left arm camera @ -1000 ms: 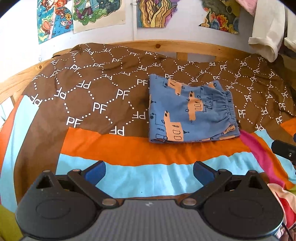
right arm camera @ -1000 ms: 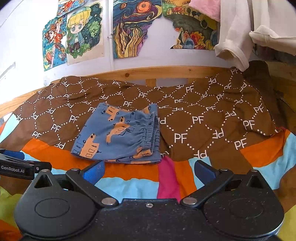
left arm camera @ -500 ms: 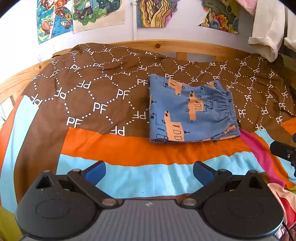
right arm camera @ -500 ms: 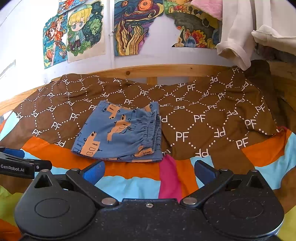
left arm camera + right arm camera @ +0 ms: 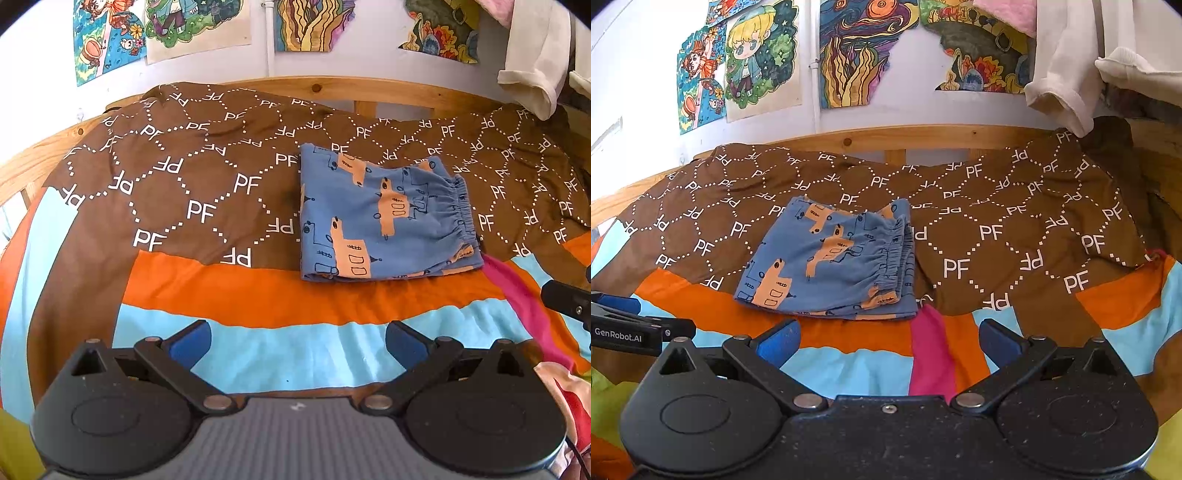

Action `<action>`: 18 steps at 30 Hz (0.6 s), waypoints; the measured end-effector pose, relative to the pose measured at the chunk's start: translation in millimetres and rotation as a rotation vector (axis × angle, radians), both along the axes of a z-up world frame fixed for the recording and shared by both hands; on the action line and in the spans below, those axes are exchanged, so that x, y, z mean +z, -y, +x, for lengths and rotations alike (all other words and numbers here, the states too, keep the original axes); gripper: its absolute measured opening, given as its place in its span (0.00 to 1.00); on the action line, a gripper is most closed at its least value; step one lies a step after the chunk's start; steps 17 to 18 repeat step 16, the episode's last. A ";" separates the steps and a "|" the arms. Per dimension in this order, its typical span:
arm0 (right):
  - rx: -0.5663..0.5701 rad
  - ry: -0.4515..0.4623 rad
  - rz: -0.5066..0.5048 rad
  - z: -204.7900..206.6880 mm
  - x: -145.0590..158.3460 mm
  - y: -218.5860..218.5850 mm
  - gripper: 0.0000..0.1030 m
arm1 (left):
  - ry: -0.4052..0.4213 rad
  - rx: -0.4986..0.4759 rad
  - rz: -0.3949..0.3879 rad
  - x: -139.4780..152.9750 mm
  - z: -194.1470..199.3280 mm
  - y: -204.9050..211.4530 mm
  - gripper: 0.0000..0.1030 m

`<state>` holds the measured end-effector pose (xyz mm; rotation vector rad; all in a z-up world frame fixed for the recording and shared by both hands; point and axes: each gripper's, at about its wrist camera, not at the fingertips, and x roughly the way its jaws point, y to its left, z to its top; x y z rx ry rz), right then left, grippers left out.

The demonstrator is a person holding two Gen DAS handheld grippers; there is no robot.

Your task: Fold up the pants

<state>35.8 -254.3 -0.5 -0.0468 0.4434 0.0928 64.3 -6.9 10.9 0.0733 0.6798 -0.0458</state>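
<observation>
The pants (image 5: 384, 218) lie folded into a compact blue rectangle on the bed, printed with orange shapes, their gathered elastic waistband turned toward the right. They rest mostly on the brown part of the bedspread (image 5: 192, 206) patterned with white "PF" letters, and their near edge reaches the orange stripe (image 5: 258, 291) below it. In the right wrist view the same bundle (image 5: 831, 266) sits left of centre, stacked layers showing at its near right corner, with a pink stripe (image 5: 929, 354) starting just beneath that corner.

The left gripper (image 5: 297, 339) hovers over the light blue stripe, well short of the pants, its blue-padded fingers (image 5: 190, 341) spread wide with nothing between them. The right gripper (image 5: 886, 338) is likewise spread and empty — it hangs above the orange and pink stripes, near the front edge of the bundle but apart from it. Each tool shows at the margin of the other's view: a black piece at the far right of the left view, probably the right gripper's side, and a bar marked "GenRobot.AI" at the left of the right view.

Behind the bed runs a wooden rail (image 5: 923, 136), and above it colourful drawings (image 5: 761, 59) hang on the wall — pale garments (image 5: 1067, 62) dangle at the upper right.
</observation>
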 end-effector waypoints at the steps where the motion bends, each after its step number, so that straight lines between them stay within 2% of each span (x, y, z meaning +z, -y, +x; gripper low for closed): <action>1: 0.000 -0.001 0.000 -0.1 -0.3 -0.3 0.99 | 0.000 -0.001 -0.002 -0.1 0.0 -0.3 1.00; 18: 0.001 -0.005 -0.001 0.0 -0.9 -0.7 0.99 | 0.006 -0.004 -0.006 0.3 -0.1 -1.6 1.00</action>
